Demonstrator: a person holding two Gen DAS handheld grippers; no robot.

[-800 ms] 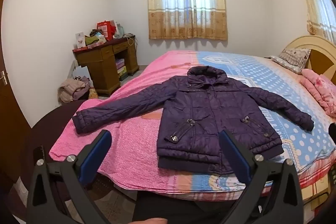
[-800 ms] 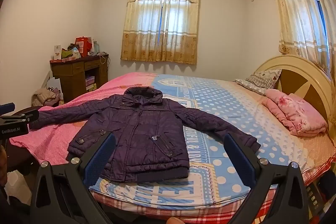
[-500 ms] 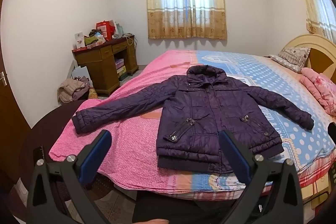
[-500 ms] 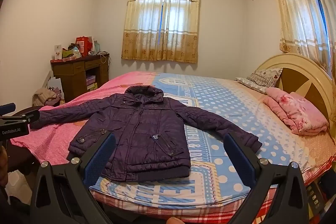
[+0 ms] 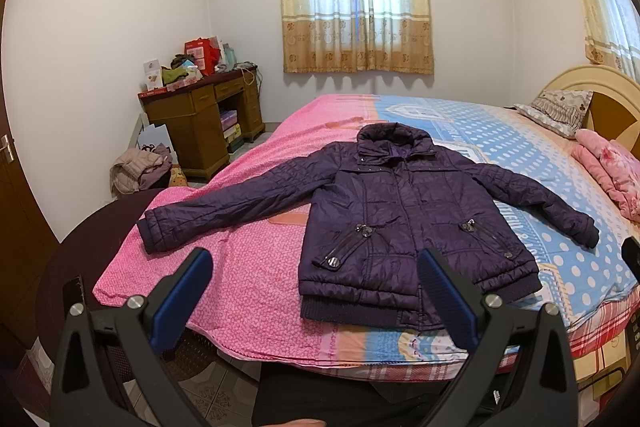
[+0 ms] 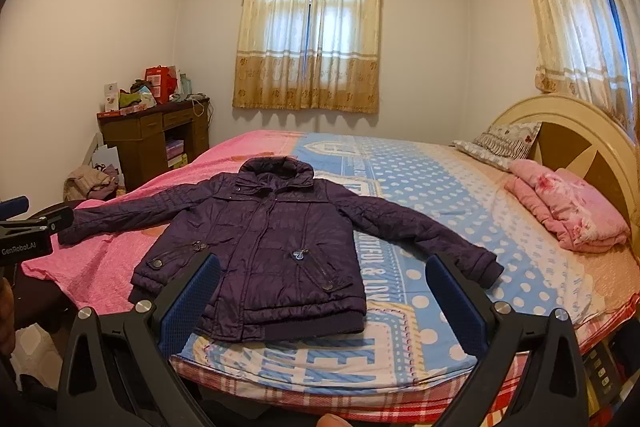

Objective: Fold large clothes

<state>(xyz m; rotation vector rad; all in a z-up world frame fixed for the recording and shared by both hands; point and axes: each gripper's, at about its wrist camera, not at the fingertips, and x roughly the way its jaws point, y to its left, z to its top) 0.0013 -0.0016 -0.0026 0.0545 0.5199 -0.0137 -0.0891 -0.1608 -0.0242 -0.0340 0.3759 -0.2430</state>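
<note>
A dark purple quilted jacket [image 5: 400,215] [image 6: 268,243] lies flat and face up on the bed [image 5: 248,279] [image 6: 440,211], hood toward the far wall, both sleeves spread out sideways. My left gripper [image 5: 316,267] hangs open in front of the bed's near edge, short of the jacket's hem, with nothing between its blue pads [image 5: 182,297]. My right gripper [image 6: 320,271] is open too, held before the hem and the right sleeve's cuff, holding nothing. The left gripper's body [image 6: 28,227] shows at the left edge of the right wrist view.
A folded pink blanket [image 6: 568,211] and a patterned pillow [image 6: 500,143] lie near the headboard [image 6: 580,135]. A cluttered wooden desk [image 5: 200,123] stands by the far left wall with a heap of clothes [image 5: 140,171] on the floor beside it. A dark round table [image 5: 84,243] is left of the bed.
Both views have shifted only slightly; the jacket lies as before and both grippers stay open.
</note>
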